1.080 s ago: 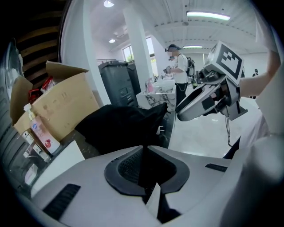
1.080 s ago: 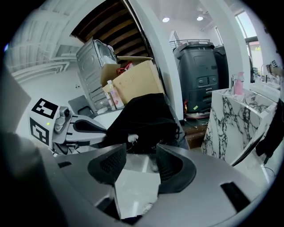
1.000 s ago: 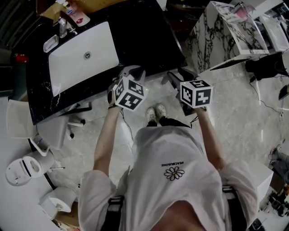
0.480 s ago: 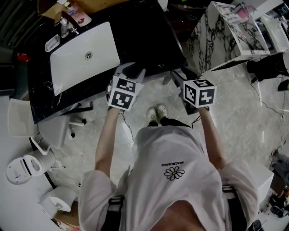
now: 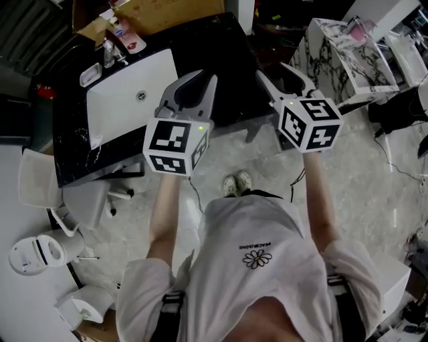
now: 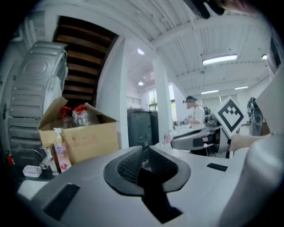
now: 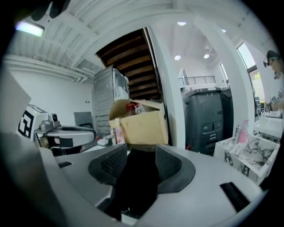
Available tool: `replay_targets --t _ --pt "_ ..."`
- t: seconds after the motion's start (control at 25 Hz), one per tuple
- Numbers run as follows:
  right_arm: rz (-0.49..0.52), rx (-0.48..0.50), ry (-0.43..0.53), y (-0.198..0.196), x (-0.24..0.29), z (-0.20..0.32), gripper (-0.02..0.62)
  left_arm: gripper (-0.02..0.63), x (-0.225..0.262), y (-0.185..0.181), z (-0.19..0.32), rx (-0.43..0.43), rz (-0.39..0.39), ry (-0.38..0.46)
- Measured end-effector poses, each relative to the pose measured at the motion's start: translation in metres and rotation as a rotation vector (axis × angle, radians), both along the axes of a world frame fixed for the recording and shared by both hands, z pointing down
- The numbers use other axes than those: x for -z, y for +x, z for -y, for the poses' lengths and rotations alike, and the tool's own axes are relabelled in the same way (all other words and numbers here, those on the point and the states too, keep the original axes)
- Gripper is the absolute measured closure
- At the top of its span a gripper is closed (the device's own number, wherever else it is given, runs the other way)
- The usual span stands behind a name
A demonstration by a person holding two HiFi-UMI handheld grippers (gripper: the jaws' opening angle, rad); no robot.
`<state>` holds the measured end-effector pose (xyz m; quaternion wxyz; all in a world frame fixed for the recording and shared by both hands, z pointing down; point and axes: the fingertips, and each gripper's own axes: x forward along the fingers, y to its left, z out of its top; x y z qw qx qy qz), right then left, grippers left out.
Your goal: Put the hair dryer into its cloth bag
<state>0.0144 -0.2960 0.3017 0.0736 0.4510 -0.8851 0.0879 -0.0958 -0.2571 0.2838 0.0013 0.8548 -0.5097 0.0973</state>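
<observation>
Black stone counter (image 5: 224,53) lies under and just ahead of both sets of fingertips, seen from the head view. White sink (image 5: 124,100) is sunk into it, off to the left of the left fingertips. Brown cardboard box (image 5: 167,10) stands at the counter's far edge, well beyond the fingertips; both gripper views show it straight past the pads with its flaps up. Dark grey bin (image 7: 206,117) is to the right of the right fingers, further back.

Left gripper (image 5: 206,79) is held up, pointing about level. Its jaws have just been closing and now leave a narrow slot with nothing between them. Right gripper (image 5: 273,69) is alongside, well apart from the left. Its jaws stand wider, also with nothing between them.

Pump bottle (image 5: 107,50) and soap dish (image 5: 90,75) sit left of the box, far left of the left fingers.

Hair dryer and cloth bag: no view shows where they are.
</observation>
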Motion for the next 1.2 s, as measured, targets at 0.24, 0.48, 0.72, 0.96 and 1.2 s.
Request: replay_targets --t 0.24,0.48,0.72,0.96,1.2 --pt "0.11 0.028 0.209 -0.015 0.066 -0.022 0.433 0.578 0.061 -0.014 -0.019 0.143 -0.218 0.16" --pt "0.129 -0.031 0.294 -0.017 0.065 -0.04 0.57 0.589 0.055 -0.026 -0.041 0.279 -0.224 0.192" --pt "0.1 -0.012 0.306 -0.027 0.043 -0.06 0.583 0.589 0.027 -0.035 -0.05 0.348 -0.164 0.159" --pt "0.071 0.015 0.303 -0.035 0.034 -0.068 0.583 0.589 0.024 -0.037 -0.057 0.362 -0.173 0.161" --pt "0.077 0.021 0.281 -0.038 0.031 -0.07 0.583 0.589 0.025 -0.037 -0.058 0.357 -0.173 0.158"
